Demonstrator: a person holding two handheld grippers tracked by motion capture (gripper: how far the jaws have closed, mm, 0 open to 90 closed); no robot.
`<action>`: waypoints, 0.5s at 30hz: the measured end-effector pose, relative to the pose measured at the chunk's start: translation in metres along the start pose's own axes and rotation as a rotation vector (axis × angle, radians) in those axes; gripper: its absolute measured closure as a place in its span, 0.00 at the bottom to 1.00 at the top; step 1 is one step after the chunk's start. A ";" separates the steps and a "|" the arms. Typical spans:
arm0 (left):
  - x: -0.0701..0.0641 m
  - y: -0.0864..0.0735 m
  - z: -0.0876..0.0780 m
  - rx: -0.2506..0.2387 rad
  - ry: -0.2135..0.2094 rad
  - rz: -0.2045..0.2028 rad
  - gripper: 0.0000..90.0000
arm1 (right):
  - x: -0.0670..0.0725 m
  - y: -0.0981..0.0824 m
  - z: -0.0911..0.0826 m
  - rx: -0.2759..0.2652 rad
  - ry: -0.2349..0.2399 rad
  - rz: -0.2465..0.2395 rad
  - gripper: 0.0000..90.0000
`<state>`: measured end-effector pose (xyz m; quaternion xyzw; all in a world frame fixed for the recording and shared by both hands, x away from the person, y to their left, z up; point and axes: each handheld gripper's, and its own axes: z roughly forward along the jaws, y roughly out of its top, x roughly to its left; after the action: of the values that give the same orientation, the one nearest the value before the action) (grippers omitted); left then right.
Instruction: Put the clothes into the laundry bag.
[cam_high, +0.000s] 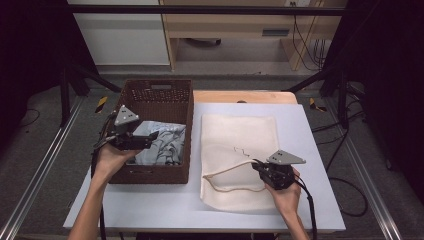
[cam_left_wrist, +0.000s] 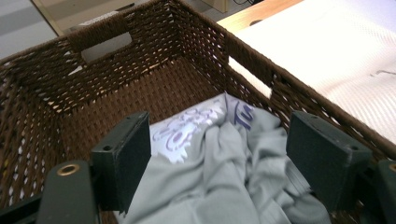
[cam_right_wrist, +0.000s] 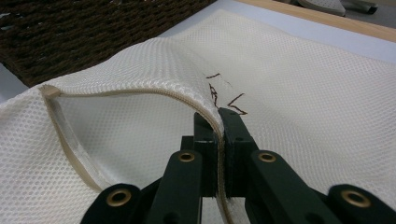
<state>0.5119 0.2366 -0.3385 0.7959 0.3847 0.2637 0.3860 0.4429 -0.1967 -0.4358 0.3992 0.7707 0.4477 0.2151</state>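
A: What is lying at centre right of the high view?

B: A cream mesh bag (cam_high: 239, 150) is lying flat on the white table (cam_high: 150, 205). Its zipped edge is curling up into an open mouth at the lower left of the bag, and a small dark scribble is showing on the cloth.

A: And the right gripper (cam_high: 258, 167)?

B: Its jaws are pressing together on the bag's rim, pinching the zipper edge and lifting it, as the right gripper view is showing at lower centre.

A: The left side?

B: The left gripper (cam_high: 152, 137) is hovering over the brown wicker basket (cam_high: 165, 90) at centre left. Its jaws are standing spread, gripping nothing. Below them a crumpled grey shirt (cam_left_wrist: 224, 172) with a pale purple print is lying in the basket's near end, bunching in folds.
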 end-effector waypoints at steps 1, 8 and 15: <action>0.001 0.002 0.005 -0.001 -0.003 0.001 0.24 | 0.000 0.000 0.000 0.000 0.001 -0.002 0.96; 0.003 0.005 0.042 0.059 0.018 0.055 0.24 | -0.001 0.000 0.000 -0.001 -0.002 0.001 0.96; 0.002 -0.009 0.072 0.187 0.006 0.061 0.22 | -0.001 0.000 0.000 0.007 0.000 0.003 0.96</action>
<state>0.5607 0.2126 -0.3860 0.8391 0.3844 0.2405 0.3006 0.4434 -0.1973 -0.4362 0.4011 0.7717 0.4452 0.2130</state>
